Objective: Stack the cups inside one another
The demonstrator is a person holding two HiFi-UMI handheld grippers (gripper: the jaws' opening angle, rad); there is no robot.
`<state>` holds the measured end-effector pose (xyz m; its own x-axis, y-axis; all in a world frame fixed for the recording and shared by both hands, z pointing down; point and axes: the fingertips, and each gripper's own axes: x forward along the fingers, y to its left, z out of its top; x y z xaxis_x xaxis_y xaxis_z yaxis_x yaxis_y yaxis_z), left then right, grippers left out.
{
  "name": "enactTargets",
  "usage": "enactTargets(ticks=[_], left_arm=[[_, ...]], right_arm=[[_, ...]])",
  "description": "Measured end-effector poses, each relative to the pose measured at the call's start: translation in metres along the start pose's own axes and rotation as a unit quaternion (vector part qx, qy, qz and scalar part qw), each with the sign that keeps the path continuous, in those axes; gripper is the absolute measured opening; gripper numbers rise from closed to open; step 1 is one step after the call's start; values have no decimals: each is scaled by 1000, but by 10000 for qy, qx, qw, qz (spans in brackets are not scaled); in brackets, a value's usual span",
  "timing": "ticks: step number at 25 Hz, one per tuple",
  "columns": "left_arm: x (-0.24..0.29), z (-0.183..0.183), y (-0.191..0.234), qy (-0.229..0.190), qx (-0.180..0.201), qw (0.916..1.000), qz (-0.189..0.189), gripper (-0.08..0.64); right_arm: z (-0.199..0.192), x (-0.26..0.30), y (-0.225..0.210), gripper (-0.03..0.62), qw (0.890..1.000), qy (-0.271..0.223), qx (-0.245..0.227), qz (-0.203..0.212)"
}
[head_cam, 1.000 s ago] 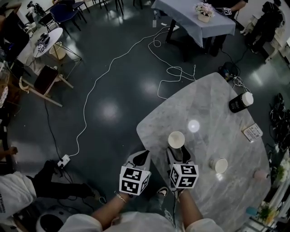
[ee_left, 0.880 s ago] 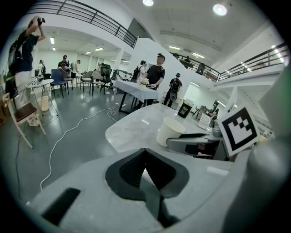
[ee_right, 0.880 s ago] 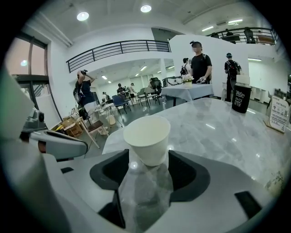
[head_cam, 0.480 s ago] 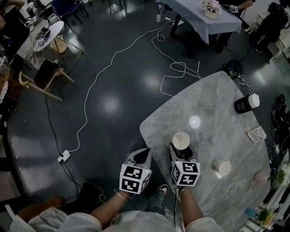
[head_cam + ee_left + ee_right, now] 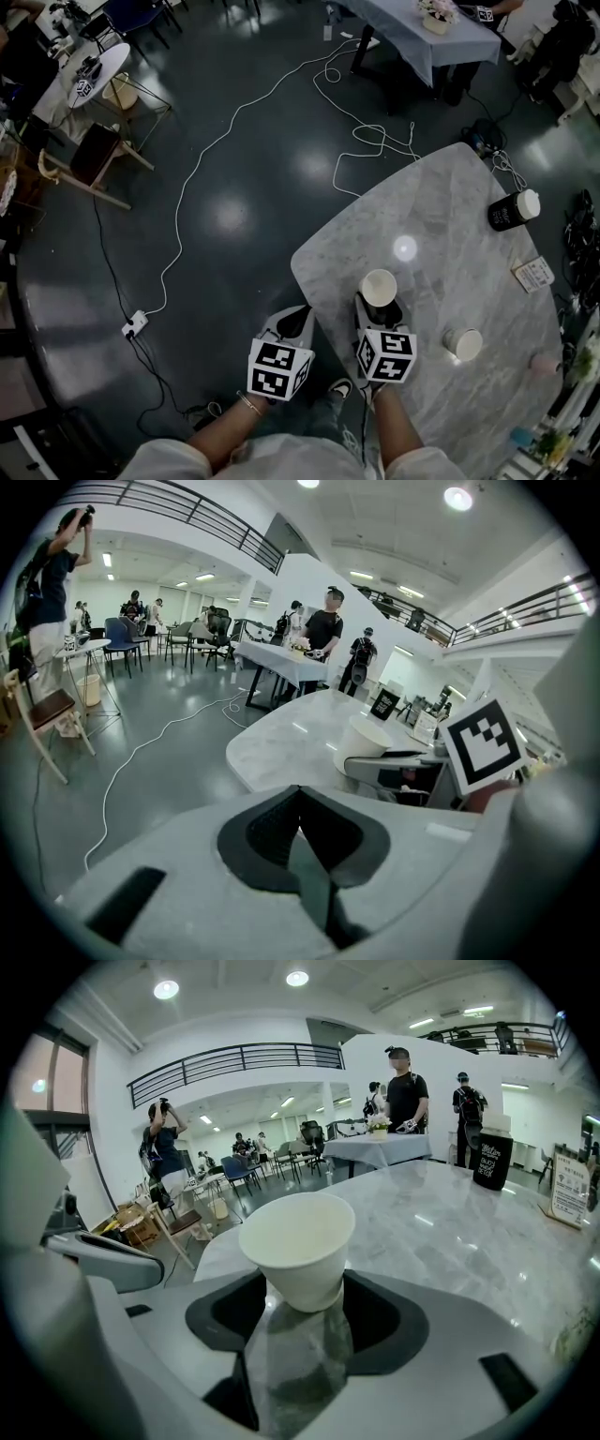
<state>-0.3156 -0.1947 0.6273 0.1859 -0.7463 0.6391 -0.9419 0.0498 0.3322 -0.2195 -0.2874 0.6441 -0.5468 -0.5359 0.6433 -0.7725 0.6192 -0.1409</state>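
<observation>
Cup (image 5: 296, 1241): the lower wall is partly hidden by the jaws of the right gripper (image 5: 302, 1290), which pinch it at the near left edge of the marble table (image 5: 441, 211). Second cup (image 5: 463, 343) stands apart, further right. Left gripper (image 5: 298, 803): jaws pressed together, empty, over the dark floor (image 5: 216, 206).

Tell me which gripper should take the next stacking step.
Right. The right gripper has the near cup between its jaws, and the second cup stands on its side of the table. The left gripper is shut, empty, beyond the table's edge.
</observation>
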Motion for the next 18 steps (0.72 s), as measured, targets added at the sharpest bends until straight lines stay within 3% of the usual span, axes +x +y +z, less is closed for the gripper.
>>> enactTargets(ticks=[18], left_arm=[[-3,6,-49,-74,307,9988,-372,-3]], right_arm=[[8,-52,-23,229,9988,-335,261,-230]])
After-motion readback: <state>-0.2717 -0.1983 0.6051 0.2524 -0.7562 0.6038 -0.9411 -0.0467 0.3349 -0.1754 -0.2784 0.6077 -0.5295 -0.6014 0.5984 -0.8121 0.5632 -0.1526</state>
